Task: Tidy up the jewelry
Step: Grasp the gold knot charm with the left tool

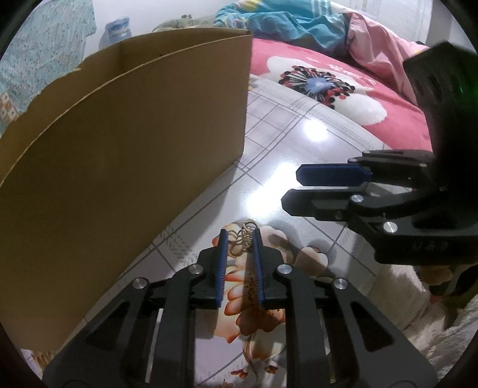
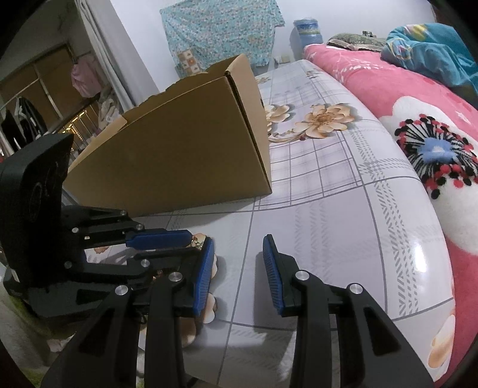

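Note:
A small tangle of gold rings and chain [image 1: 242, 238] lies on the floral tablecloth [image 1: 298, 140], caught between the blue pads at the tips of my left gripper [image 1: 240, 237]. The jaws stand narrow, and both pads touch the jewelry. In the right wrist view the left gripper [image 2: 194, 245] comes in from the left, with a glint of the gold chain [image 2: 199, 243] at its tips. My right gripper [image 2: 239, 249] stands open over bare tablecloth [image 2: 328, 215], nothing between its fingers. It hovers just right of the left gripper, its jaws apart [image 1: 291, 189].
A tall open cardboard box [image 1: 119, 134] [image 2: 185, 149] stands on the table close to the left of both grippers. A pink flowered blanket [image 1: 343, 89] [image 2: 418, 113] and teal bedding [image 1: 283, 24] border the table's far right side. White fluffy fabric [image 1: 418, 304] lies at the near edge.

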Tool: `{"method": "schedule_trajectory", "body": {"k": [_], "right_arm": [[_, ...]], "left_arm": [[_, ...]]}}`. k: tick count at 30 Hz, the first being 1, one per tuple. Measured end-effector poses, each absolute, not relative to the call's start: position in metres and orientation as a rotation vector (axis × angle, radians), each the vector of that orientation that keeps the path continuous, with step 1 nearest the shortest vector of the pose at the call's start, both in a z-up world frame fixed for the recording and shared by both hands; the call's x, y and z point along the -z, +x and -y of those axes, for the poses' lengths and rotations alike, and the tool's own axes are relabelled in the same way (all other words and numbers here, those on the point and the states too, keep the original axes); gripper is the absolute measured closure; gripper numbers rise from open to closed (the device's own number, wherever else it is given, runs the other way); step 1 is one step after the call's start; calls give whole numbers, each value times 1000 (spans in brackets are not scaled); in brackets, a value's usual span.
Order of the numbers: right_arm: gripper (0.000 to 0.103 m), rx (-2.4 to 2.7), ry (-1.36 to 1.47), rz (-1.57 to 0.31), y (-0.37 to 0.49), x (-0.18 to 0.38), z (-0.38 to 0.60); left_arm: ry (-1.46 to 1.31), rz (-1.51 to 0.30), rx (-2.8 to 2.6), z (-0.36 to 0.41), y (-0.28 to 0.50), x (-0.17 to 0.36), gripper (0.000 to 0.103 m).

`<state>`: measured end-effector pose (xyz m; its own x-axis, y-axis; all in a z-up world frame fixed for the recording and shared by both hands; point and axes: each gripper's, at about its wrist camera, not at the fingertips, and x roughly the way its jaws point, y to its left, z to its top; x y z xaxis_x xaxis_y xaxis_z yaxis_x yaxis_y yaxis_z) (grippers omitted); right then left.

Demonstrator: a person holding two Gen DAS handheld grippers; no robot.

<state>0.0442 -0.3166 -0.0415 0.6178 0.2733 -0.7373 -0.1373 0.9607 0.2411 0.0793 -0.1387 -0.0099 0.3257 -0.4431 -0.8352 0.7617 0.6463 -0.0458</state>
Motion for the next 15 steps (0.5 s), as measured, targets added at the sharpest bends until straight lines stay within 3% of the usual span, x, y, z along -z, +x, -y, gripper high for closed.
{"method": "schedule_trajectory", "body": {"k": [15], "right_arm": [[69,-233,174,-870,44,41,319]], "left_arm": [[323,-962,848,128,82,8,90]]}}
